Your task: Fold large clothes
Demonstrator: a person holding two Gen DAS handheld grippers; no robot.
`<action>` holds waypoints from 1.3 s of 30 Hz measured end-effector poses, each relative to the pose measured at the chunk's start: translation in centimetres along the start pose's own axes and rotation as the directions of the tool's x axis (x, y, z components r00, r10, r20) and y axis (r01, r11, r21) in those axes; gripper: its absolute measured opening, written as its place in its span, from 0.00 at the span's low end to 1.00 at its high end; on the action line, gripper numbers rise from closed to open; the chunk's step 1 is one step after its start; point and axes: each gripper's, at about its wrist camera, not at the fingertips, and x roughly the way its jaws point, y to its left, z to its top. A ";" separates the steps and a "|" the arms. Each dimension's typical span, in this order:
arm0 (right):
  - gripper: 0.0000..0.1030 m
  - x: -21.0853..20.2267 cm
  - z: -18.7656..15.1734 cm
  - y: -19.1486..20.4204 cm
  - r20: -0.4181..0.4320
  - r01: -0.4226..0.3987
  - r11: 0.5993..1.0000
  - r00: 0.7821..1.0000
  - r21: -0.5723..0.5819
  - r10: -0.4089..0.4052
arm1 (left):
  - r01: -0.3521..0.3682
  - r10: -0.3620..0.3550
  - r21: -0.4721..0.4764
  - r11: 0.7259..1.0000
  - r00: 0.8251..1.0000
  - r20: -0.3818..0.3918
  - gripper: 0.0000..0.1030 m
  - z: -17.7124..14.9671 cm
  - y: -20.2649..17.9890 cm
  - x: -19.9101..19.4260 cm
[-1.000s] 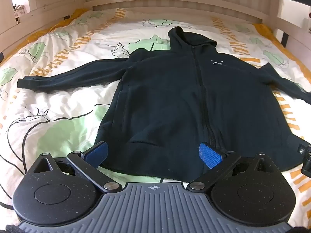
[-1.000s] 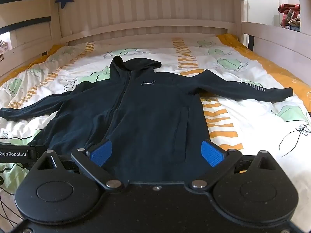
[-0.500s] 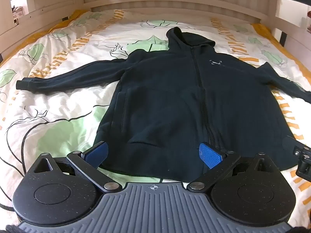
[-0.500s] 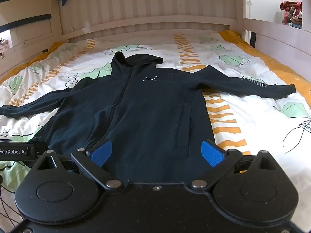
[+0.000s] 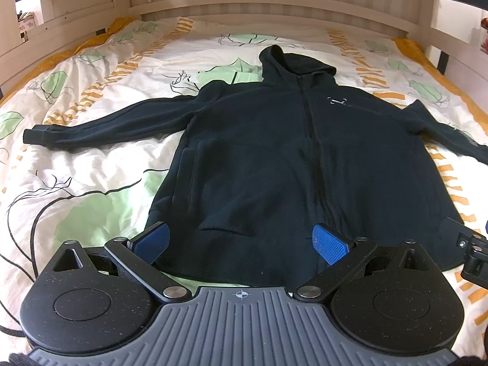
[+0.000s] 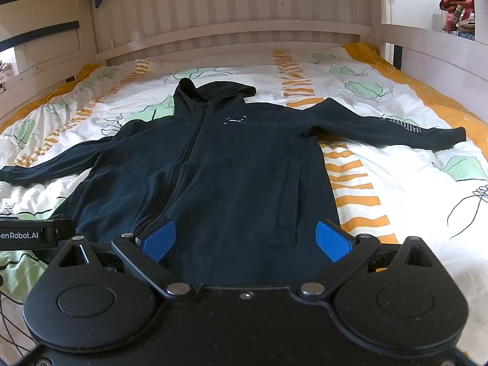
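Note:
A dark navy zip hoodie [image 5: 274, 152] lies flat and face up on the bed, hood at the far end, both sleeves spread out sideways; it also shows in the right wrist view [image 6: 231, 164]. My left gripper [image 5: 241, 242] is open and empty, hovering over the hem on the hoodie's left half. My right gripper [image 6: 247, 241] is open and empty, over the hem on the right half. The left sleeve cuff [image 5: 33, 132] and right sleeve cuff [image 6: 454, 135] lie on the quilt.
The bed has a white quilt [image 5: 91, 164] with green leaves and orange stripes. Wooden rails [image 6: 231, 33] enclose the head and sides. The other gripper's body shows at the right edge [image 5: 475, 253] and at the left edge [image 6: 27, 233].
Both grippers have drawn back slightly and tilted, so the hoodie sits a little lower and more centred in view. Both stay open. The hoodie has not moved.

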 end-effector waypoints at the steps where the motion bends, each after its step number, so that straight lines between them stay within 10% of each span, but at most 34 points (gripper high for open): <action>1: 0.96 0.0 0.0 0.0 -0.001 0.000 1.000 1.000 0.002 0.000 | 0.000 0.000 0.000 1.000 1.000 -0.001 0.99 0.0 0.0 0.0; 39: 0.96 4.1 1.3 1.3 -0.075 -0.012 0.999 0.997 -0.045 0.008 | 0.126 -0.126 -0.066 0.990 0.992 0.015 0.99 2.4 3.8 4.7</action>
